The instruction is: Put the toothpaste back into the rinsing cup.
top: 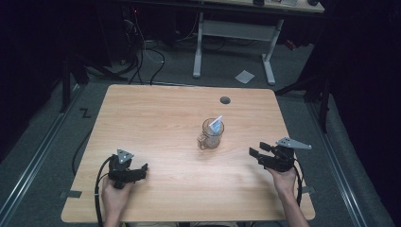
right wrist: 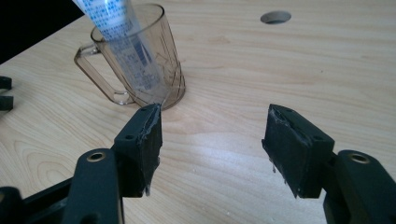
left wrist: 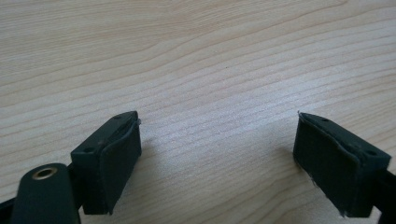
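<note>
High view: a clear plastic mug is seen near the middle of the wooden counter, upright, handle toward the near left. A white-and-blue tube is stood inside it, leaning, tip above the rim. The left hand-held gripper is held low over the near left part of the counter, well apart from the mug. The right hand-held gripper is held at the near right, jaws pointed toward the mug, with bare counter between. A round cable hole is seen beyond the mug.

Left gripper view: the left hand-held gripper is shown with jaws spread wide, nothing between them, bare wood grain under and ahead.

Right gripper view: the right hand-held gripper is shown with jaws spread, nothing pinched. The mug is seen just past the left jaw tip, not touched as far as can be told. The tube is leaned inside it, printed side facing the camera. The cable hole is seen far behind
</note>
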`<state>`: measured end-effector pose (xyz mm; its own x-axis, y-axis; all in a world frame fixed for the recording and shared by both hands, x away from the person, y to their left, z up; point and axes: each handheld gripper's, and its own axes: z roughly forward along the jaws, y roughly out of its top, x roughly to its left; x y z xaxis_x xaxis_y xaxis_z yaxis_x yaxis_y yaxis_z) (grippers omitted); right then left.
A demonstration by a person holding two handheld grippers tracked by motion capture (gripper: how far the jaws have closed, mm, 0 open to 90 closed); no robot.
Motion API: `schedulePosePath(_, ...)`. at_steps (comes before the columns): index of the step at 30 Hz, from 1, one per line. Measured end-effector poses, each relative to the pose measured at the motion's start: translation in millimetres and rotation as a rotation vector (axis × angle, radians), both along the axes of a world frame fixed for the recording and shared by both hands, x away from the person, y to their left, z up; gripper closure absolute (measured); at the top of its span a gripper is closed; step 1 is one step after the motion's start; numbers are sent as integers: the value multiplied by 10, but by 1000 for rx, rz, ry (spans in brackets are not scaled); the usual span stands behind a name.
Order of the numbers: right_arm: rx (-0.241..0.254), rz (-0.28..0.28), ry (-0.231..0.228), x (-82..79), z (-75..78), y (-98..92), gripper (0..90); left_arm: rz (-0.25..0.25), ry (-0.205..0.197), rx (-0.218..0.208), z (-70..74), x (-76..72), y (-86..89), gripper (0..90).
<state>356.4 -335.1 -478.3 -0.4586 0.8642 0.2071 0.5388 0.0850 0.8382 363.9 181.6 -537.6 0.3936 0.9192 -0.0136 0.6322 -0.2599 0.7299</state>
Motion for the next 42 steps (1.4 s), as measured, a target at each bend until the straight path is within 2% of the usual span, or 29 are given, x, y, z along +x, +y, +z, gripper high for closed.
schedulePosePath(3,-10,1,18,10,-49,28,368,0,0,0,0,0,0,154)
schedulePosePath(8,-35,3,21,36,-111,85,372,0,0,0,0,0,0,154)
schedulePosePath(17,-69,-23,61,93,-292,144,375,0,0,0,0,0,0,154)
schedulePosePath(20,-108,-35,73,121,-338,178,376,0,0,0,0,0,0,154)
schedulePosePath(30,-169,-65,82,191,-448,236,377,0,0,0,0,0,0,154)
schedulePosePath(34,-212,-83,80,217,-507,268,378,0,0,0,0,0,0,154)
schedulePosePath(36,-235,-91,82,228,-514,287,380,-1,2,0,1,0,1,154)
schedulePosePath(38,-238,-93,76,231,-513,291,381,0,0,0,0,0,0,154)
schedulePosePath(42,-264,-99,93,239,-519,297,373,0,0,-1,0,0,0,154)
